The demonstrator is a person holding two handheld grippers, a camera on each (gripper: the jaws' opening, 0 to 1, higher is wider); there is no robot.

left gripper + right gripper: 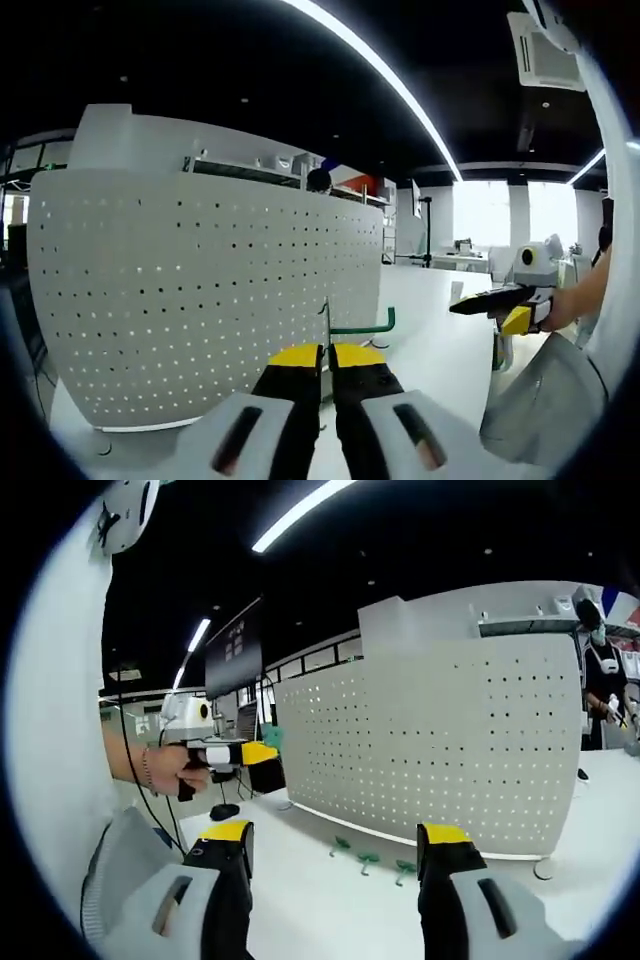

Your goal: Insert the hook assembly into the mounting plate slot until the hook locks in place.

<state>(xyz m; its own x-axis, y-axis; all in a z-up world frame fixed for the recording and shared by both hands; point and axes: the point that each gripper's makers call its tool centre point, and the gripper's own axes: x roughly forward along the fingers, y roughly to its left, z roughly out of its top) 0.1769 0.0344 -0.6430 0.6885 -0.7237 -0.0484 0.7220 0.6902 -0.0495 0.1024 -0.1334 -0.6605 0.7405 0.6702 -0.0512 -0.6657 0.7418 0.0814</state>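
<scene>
pegboard (pixel 440 740) upright on table (pixel 330 900); three hooks (pixel 368 860) lie before it.

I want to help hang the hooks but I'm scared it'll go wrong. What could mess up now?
1. The left gripper pinches the green metal hook by a thin edge, so it might twist or slip when pushed into the white perforated pegboard panel.
2. The right gripper is open and empty, so nothing steadies the panel, which could shift.
3. Three spare green hooks lie on the white table and might get knocked.
</scene>
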